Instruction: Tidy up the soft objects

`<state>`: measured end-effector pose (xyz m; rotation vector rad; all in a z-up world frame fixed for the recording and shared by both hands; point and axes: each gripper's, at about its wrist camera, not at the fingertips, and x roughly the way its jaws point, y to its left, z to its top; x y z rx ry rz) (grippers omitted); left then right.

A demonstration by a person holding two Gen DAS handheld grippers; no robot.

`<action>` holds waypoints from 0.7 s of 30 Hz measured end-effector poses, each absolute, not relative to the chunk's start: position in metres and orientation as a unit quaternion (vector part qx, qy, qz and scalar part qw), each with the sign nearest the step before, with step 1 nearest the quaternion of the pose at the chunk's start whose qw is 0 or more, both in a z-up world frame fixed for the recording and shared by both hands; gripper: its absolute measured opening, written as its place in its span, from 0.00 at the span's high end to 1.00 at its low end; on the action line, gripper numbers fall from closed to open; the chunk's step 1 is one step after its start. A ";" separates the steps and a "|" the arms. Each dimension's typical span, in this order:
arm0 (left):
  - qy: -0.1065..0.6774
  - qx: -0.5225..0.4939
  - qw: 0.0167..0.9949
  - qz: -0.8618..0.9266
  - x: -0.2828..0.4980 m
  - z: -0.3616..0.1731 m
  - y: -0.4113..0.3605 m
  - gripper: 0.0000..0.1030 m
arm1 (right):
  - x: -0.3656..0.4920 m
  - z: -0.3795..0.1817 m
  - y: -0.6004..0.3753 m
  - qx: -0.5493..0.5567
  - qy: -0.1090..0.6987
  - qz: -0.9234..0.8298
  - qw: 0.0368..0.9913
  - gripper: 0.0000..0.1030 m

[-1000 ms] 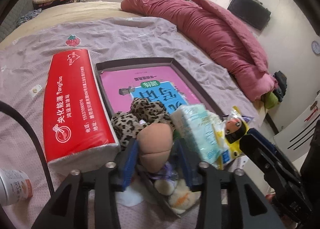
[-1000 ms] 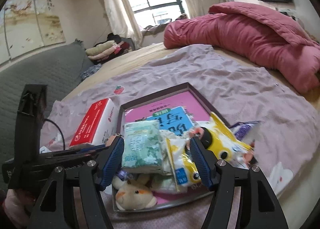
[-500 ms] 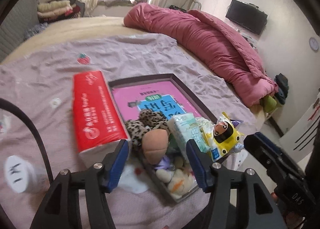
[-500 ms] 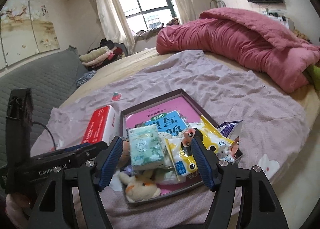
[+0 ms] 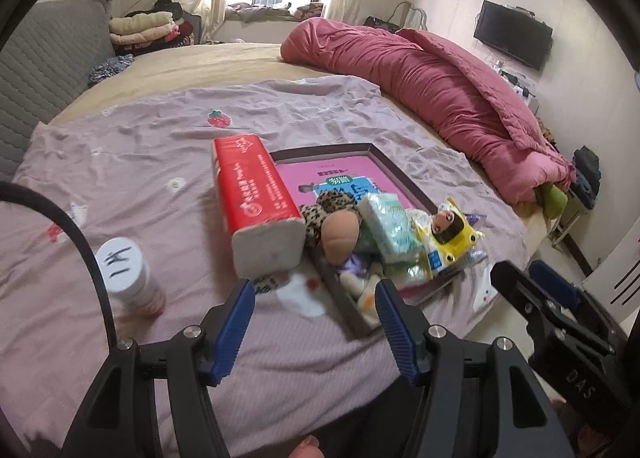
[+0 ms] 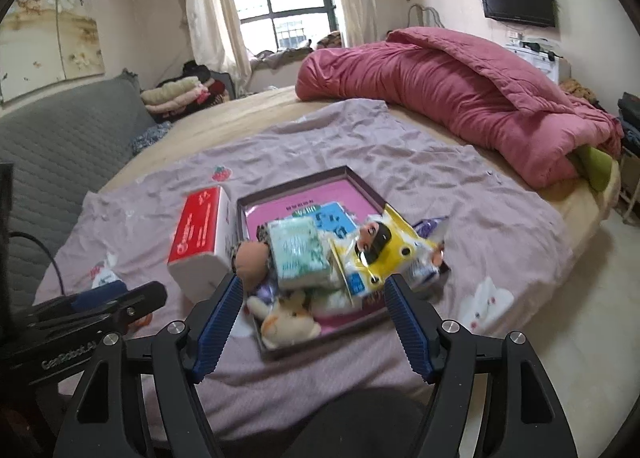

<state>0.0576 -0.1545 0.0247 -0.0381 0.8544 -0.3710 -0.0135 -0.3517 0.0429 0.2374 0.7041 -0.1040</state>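
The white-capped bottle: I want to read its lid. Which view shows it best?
The left wrist view: the bottle stands clear on the bedspread, its lid facing the camera. In the right wrist view the other claw hides nearly all of it.

We see a dark shallow tray [image 6: 362,183] lying flat on the mauve sheet, its near end heaped with soft things: a pale green tissue pack [image 6: 298,254] on top, a yellow doll packet [image 6: 380,248] leaning beside it, a tan-headed leopard plush [image 5: 334,220], and a cream plush [image 6: 286,324] (lying at the near rim). A red tissue pack [image 5: 256,196] lies just left of the tray.
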 end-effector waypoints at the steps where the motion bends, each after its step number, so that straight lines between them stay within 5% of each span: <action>1: 0.413 -0.017 0.893 -0.179 0.053 0.025 -0.154 0.39 | -0.016 0.043 -0.350 0.110 0.345 -0.055 0.930 0.28; 21: 0.434 0.000 0.886 -0.162 0.013 0.015 -0.150 0.39 | -0.059 0.042 -0.339 0.086 0.366 -0.089 0.923 0.27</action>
